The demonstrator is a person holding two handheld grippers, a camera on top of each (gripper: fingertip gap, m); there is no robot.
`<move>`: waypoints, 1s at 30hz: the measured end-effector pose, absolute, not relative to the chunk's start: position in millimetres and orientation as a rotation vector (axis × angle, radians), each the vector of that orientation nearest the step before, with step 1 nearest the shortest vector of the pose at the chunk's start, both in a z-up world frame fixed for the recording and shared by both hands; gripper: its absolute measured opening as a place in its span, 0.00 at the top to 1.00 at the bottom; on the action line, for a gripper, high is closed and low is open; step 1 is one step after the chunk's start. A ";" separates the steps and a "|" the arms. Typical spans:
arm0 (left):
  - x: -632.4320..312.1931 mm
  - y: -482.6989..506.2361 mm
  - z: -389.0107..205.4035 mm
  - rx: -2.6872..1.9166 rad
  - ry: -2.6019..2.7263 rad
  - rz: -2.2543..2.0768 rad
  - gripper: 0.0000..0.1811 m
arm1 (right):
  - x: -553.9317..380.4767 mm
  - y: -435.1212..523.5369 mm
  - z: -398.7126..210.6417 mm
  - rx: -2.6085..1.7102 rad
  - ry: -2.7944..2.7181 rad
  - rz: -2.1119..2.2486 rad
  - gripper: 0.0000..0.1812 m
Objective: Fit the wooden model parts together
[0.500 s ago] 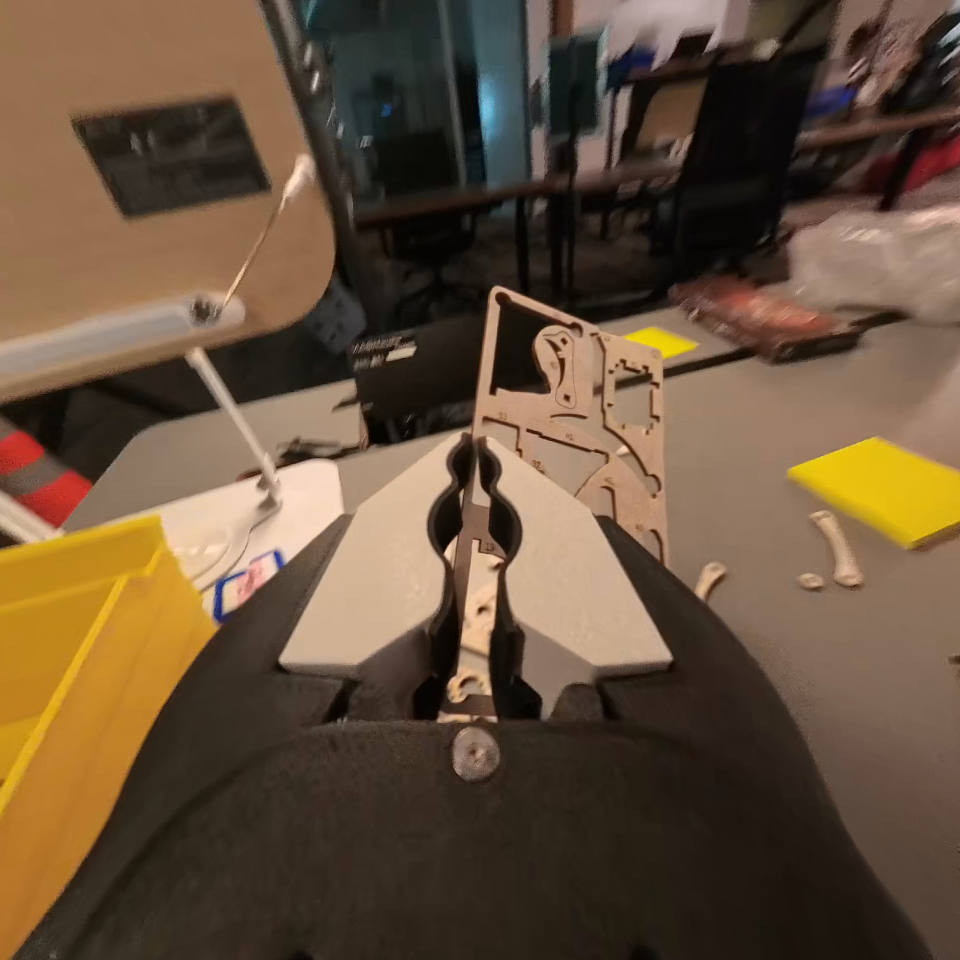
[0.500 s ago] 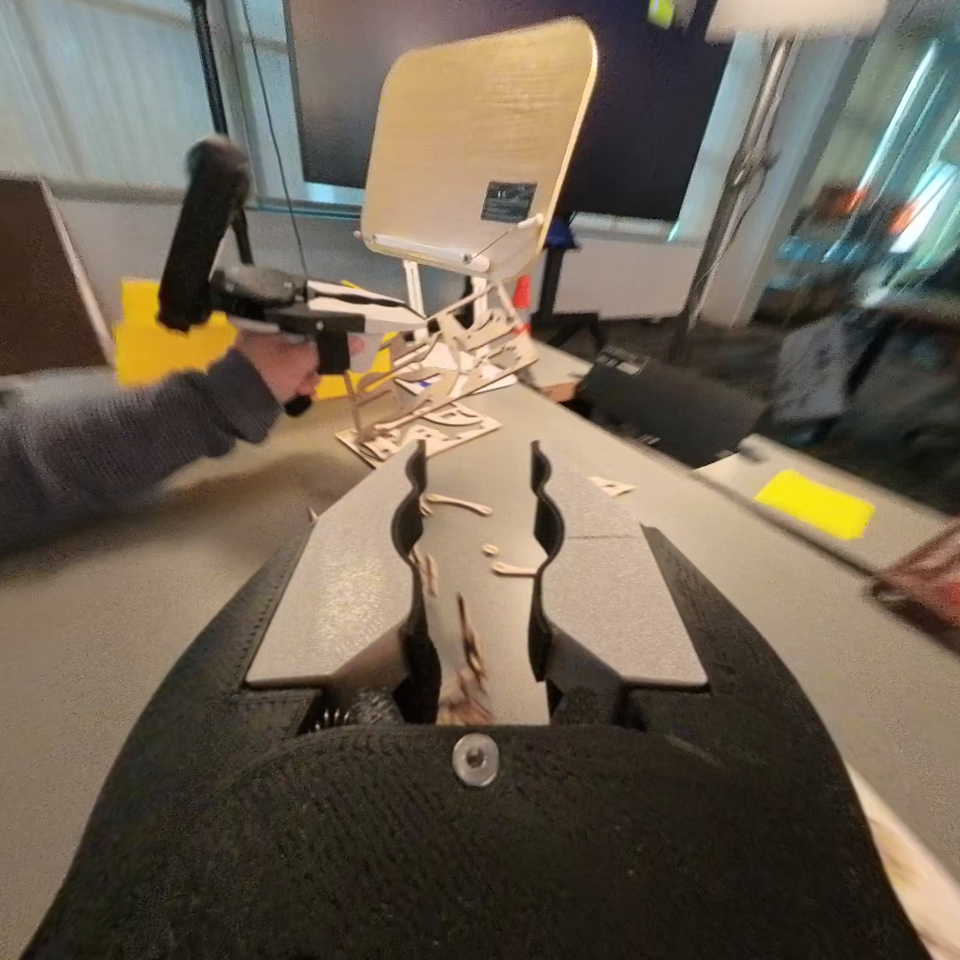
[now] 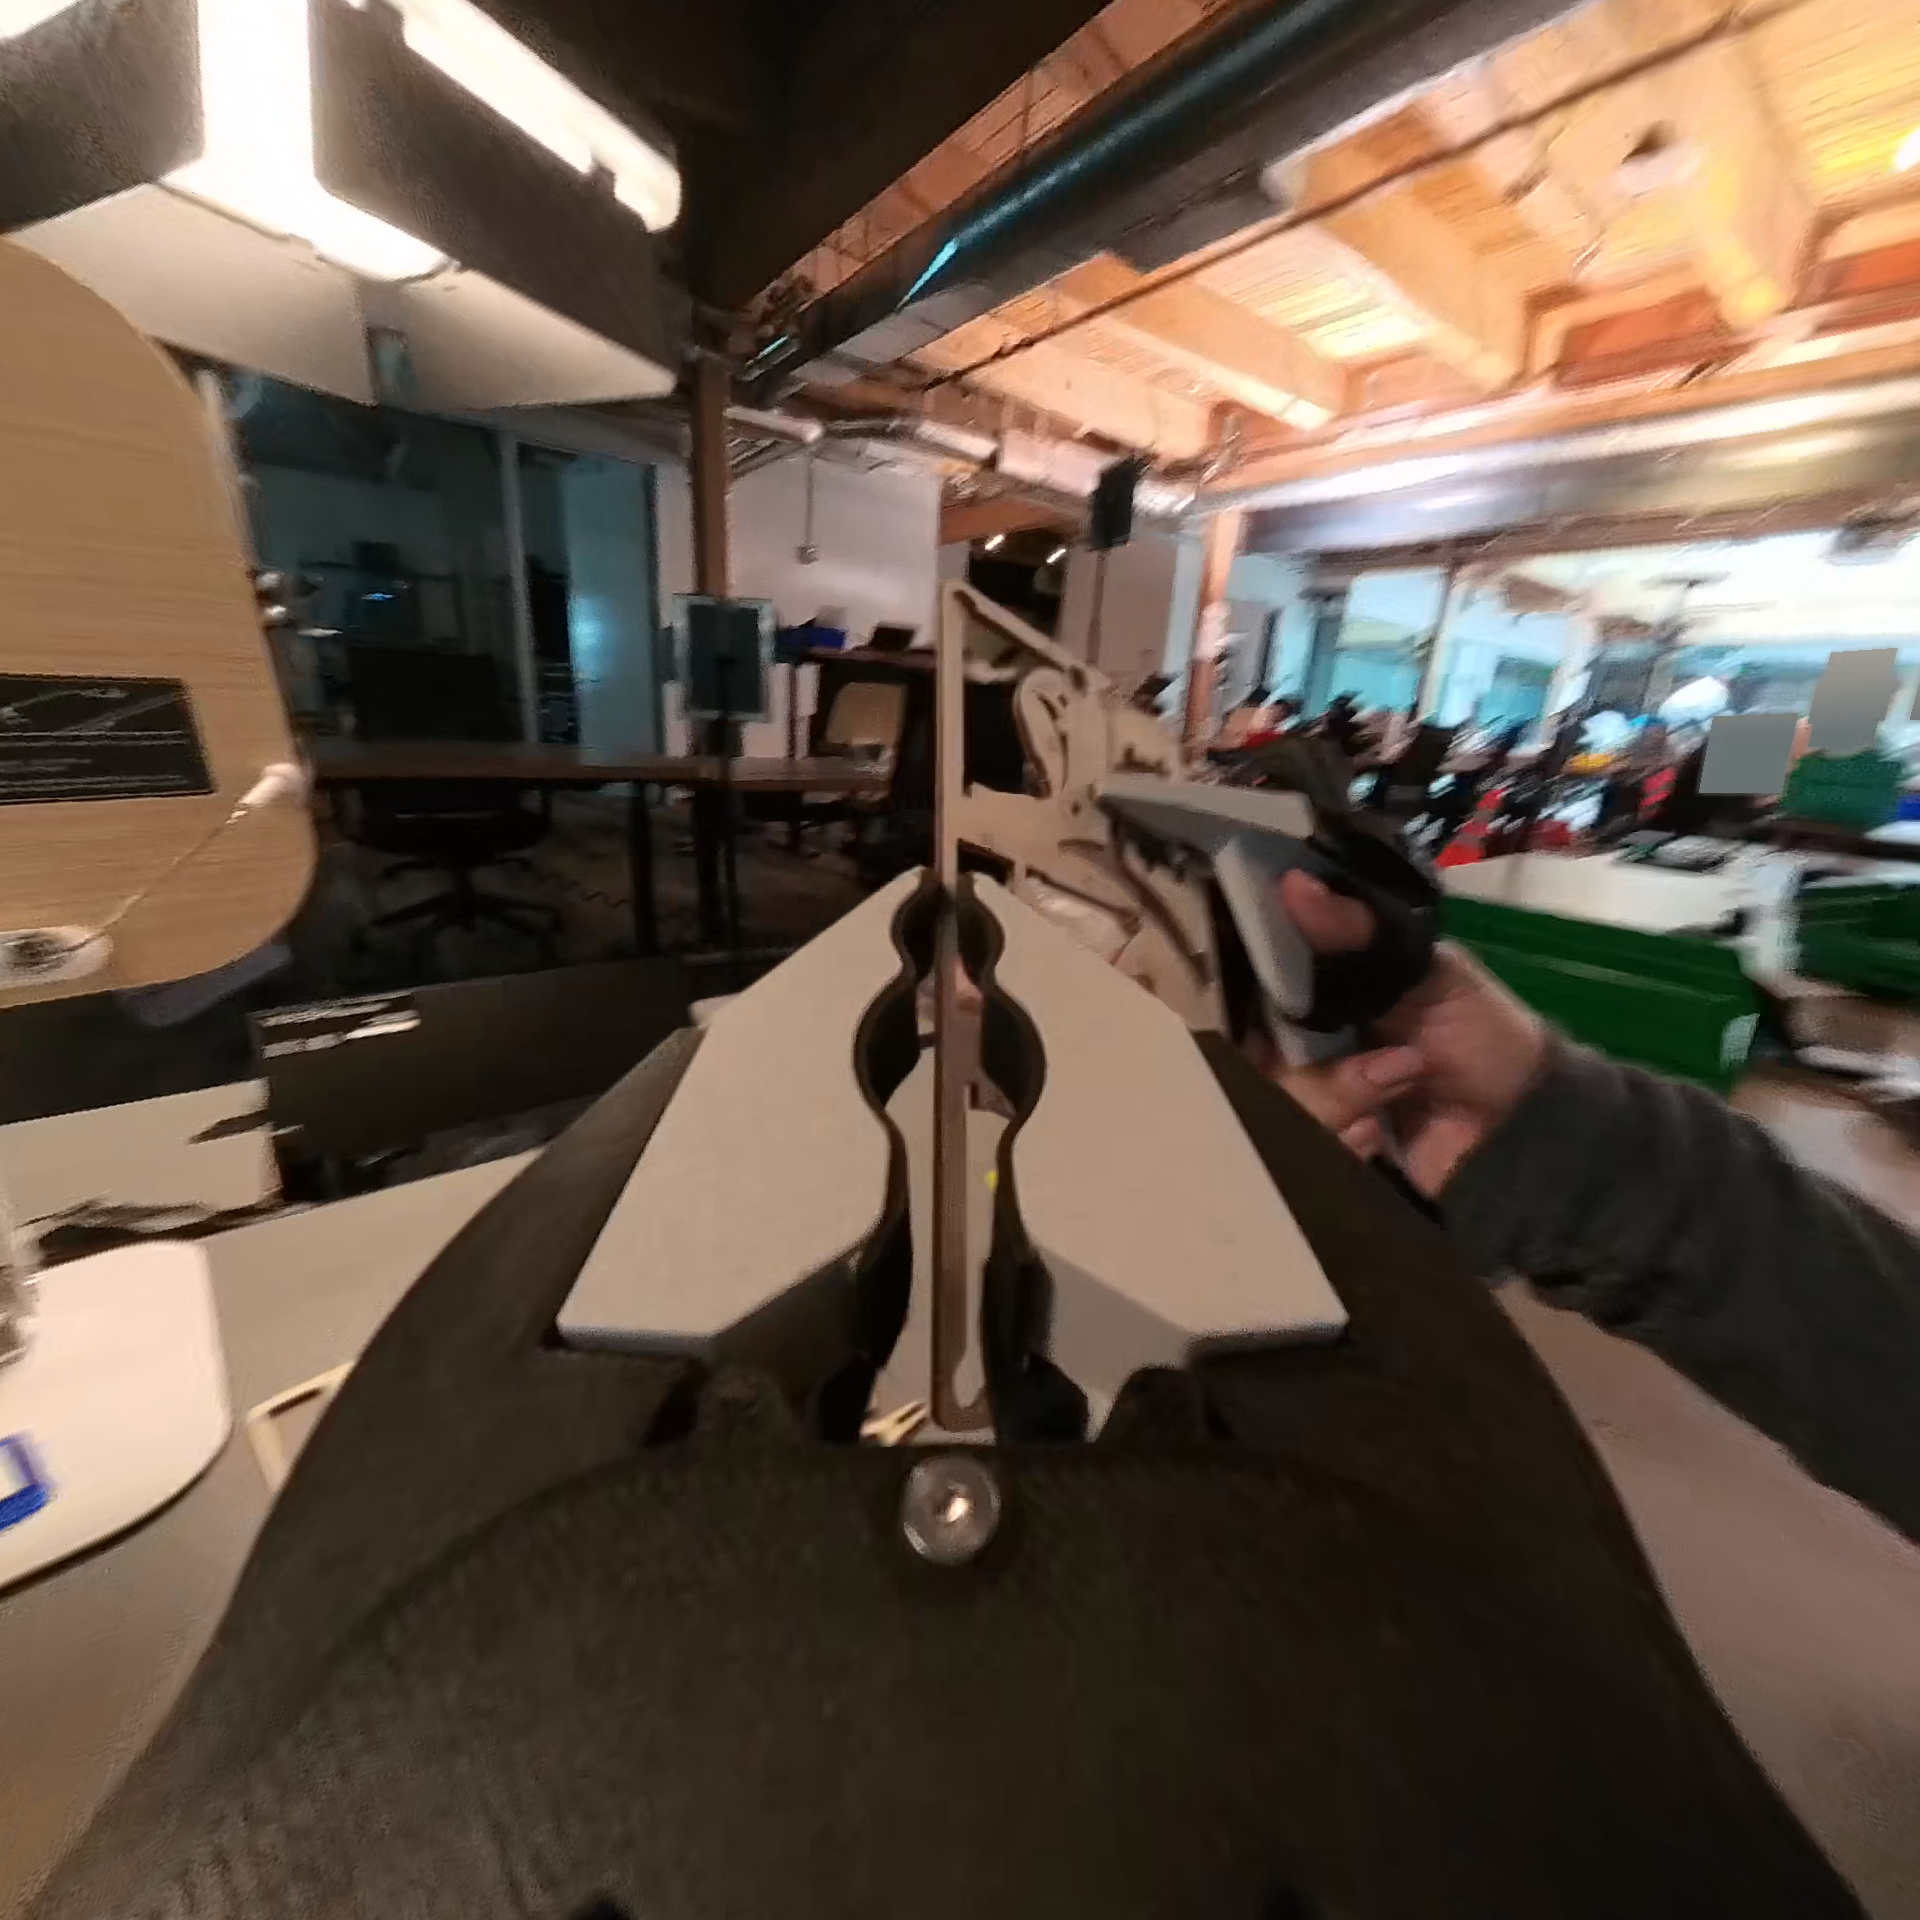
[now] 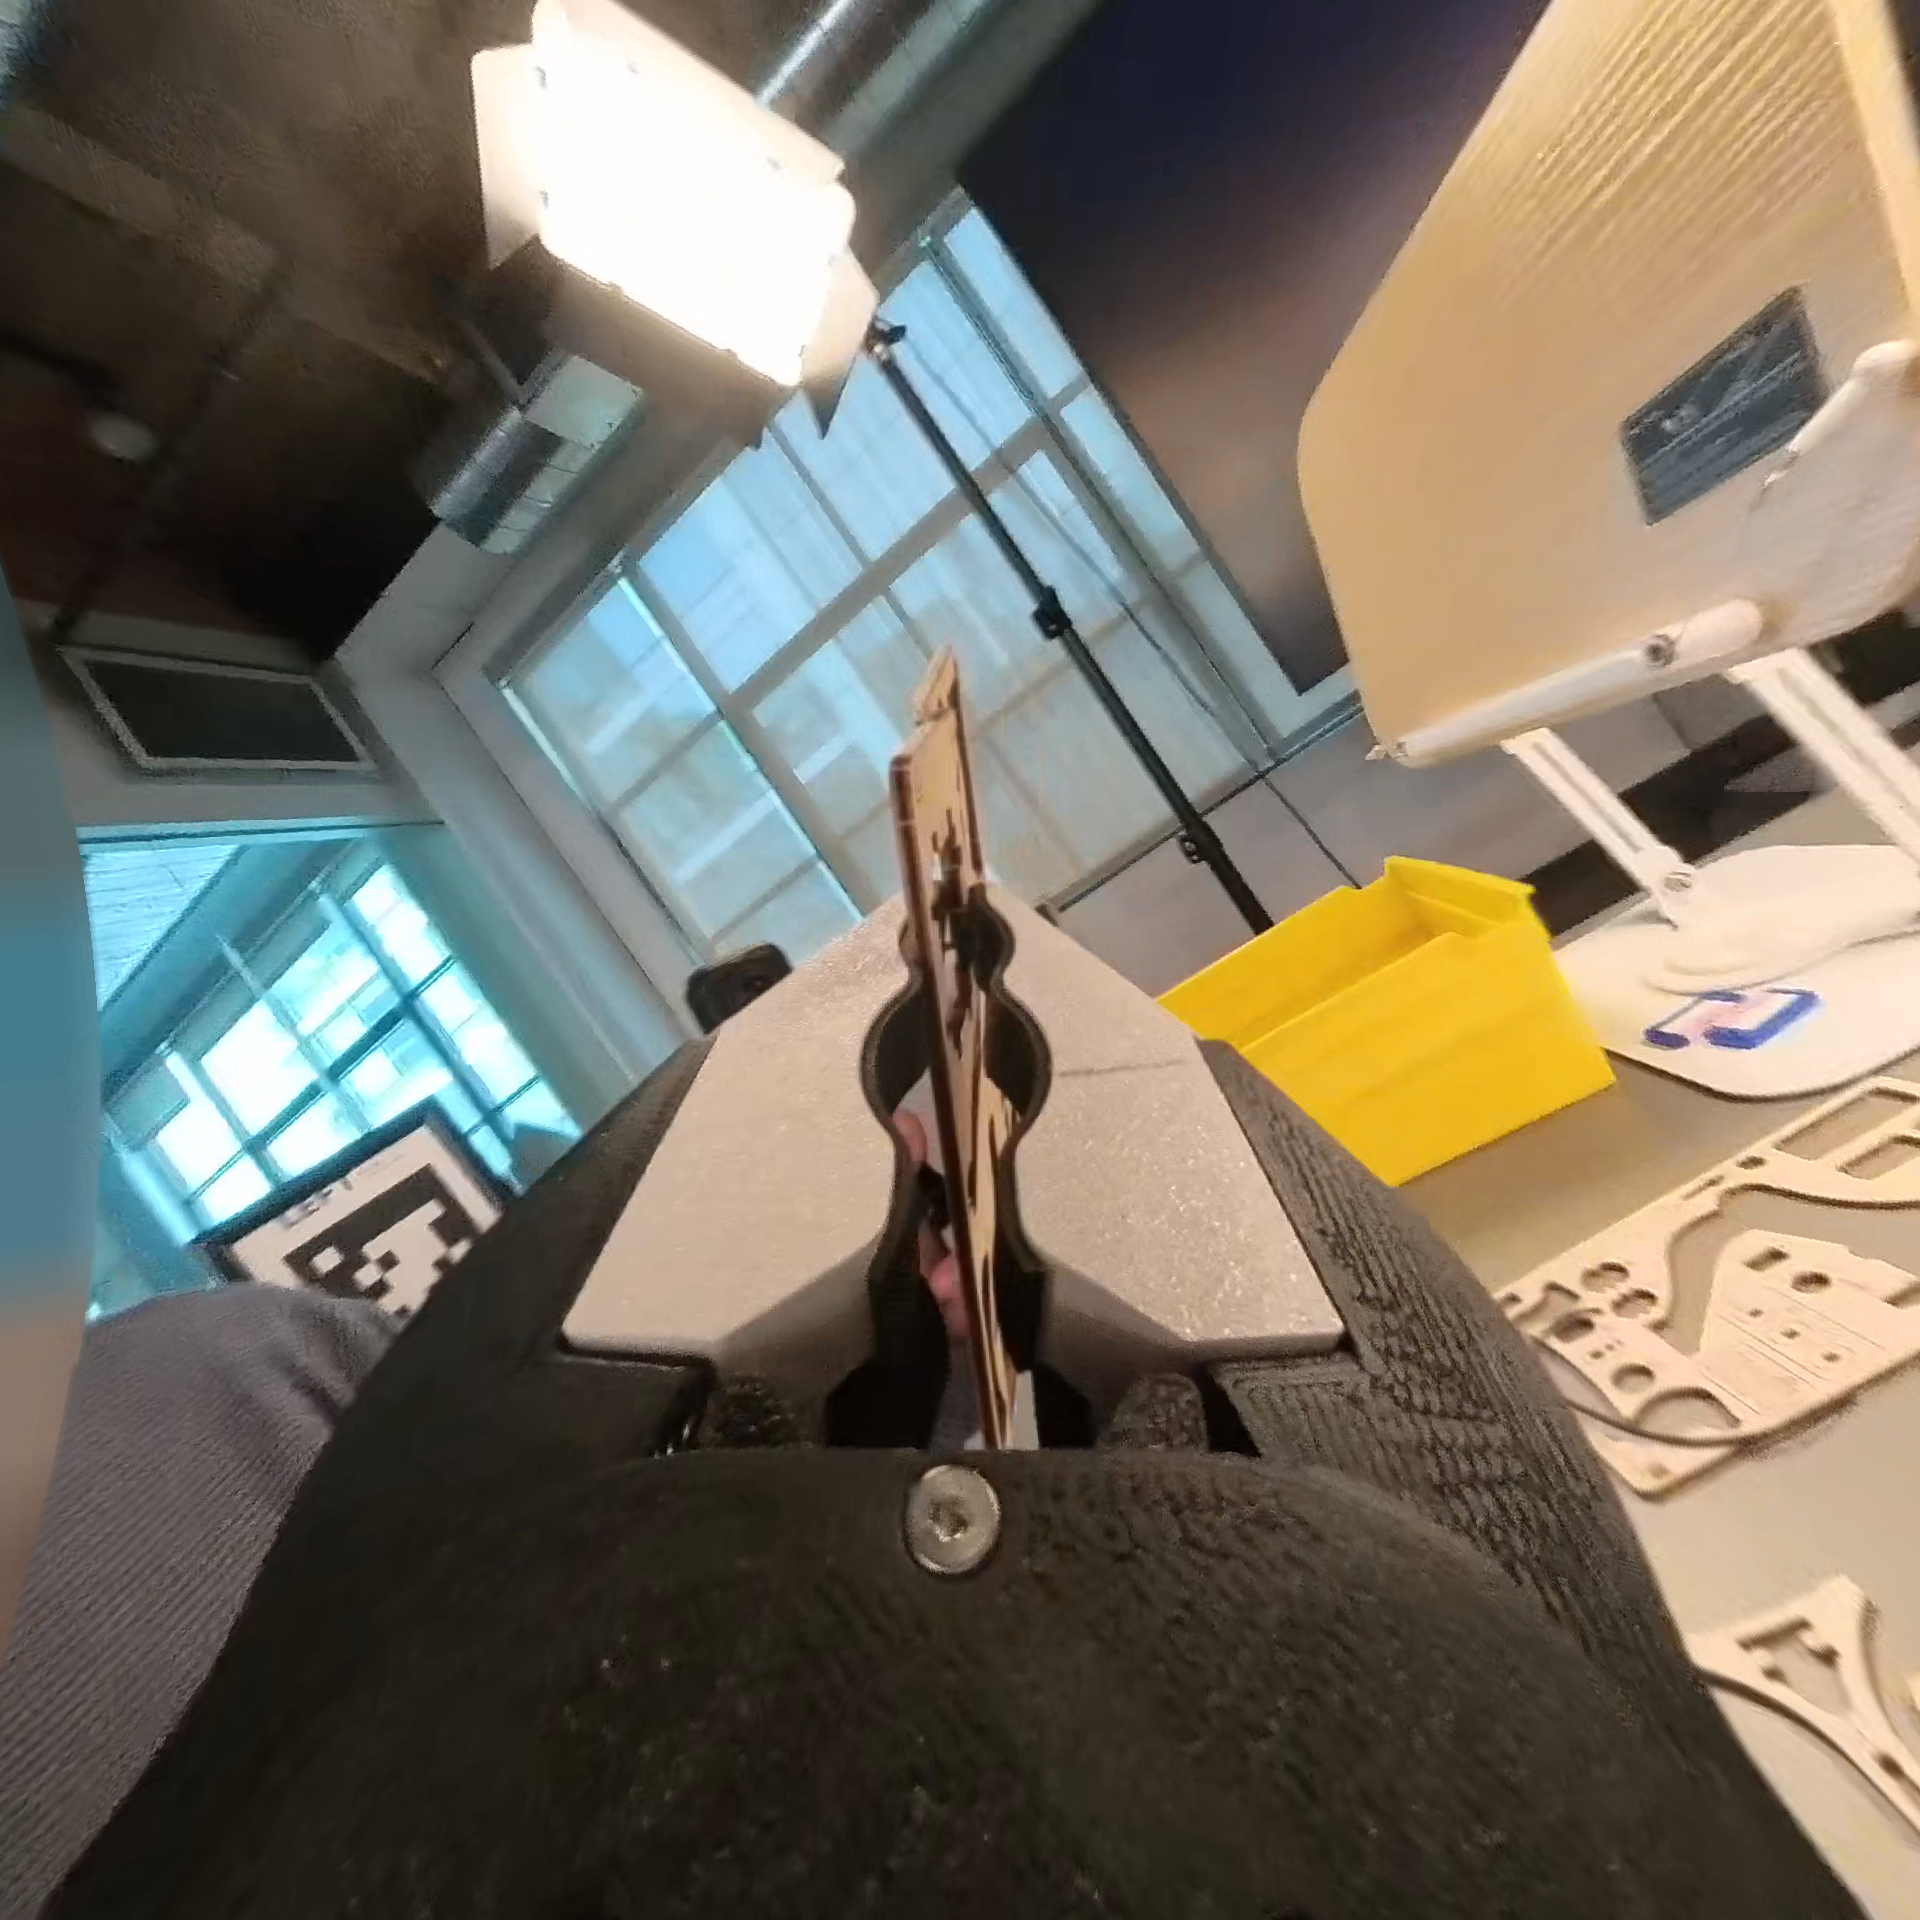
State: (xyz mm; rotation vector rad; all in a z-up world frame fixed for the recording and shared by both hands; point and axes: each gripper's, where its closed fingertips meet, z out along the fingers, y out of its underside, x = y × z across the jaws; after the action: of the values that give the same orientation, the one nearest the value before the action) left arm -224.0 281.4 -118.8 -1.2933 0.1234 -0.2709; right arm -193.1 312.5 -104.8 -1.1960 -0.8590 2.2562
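A thin wooden parts sheet [image 3: 1070, 748] with cut-out shapes is held upright in the air. My left gripper [image 3: 948, 883] is shut on its near edge, and the sheet runs edge-on between the fingers. My right gripper [image 3: 1127, 821], held by a hand [image 3: 1434, 1060], clamps the sheet's right side. In the right wrist view the same sheet [image 4: 935, 790] stands edge-on between my right gripper's [image 4: 951, 904] fingers, which are shut on it. Part of the left gripper's hand shows behind the sheet.
Two other wooden parts sheets [image 4: 1704, 1278] [image 4: 1818, 1662] lie flat on the grey table [image 3: 364, 1299]. A yellow bin [image 4: 1403, 1049] stands beyond them. A wooden book stand [image 4: 1558, 312] on a white base [image 4: 1766, 935] rises to the right; it also shows in the left wrist view [image 3: 104, 623]. The tips of one gripper are about 5 cm away from the tips of the other.
My right gripper was open and empty over the table; it has come to the sheet and shut on it. Both grippers have tilted upward, and the sheet is raised higher.
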 end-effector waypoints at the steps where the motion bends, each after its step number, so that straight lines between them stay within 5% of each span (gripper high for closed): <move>1: -222.3 272.7 -112.2 -1.253 0.124 -0.338 0.88 | -191.8 306.8 -104.2 -1.181 -0.884 2.273 1.00; 2: -223.7 267.8 -107.7 -1.245 0.102 -0.406 0.72 | -190.2 300.7 -103.3 -1.164 -0.910 2.297 1.00; 4: -218.3 265.1 -107.9 -1.316 0.113 -0.580 0.61 | -187.8 288.3 -101.6 -1.131 -0.963 2.343 1.00; 6: -207.0 261.2 -110.0 -1.374 0.175 -0.722 0.66 | -189.1 276.0 -103.4 -1.120 -1.030 2.341 1.00; 11: -192.5 249.8 -115.3 -1.408 0.268 -0.851 0.99 | -196.9 253.9 -108.2 -1.116 -1.137 2.282 1.00; 18: -204.3 246.7 -124.5 -1.426 0.252 -0.755 0.99 | -210.9 252.1 -114.8 -1.154 -1.132 2.176 0.94; 30: -215.6 256.4 -154.2 -1.501 0.235 -0.621 0.98 | -226.0 263.7 -146.5 -1.330 -1.038 1.964 0.98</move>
State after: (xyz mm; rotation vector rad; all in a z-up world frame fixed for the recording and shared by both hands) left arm -215.6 256.4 -154.2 -1.5008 0.2350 -0.6205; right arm -226.0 263.7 -146.5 -1.3297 -1.0381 1.9636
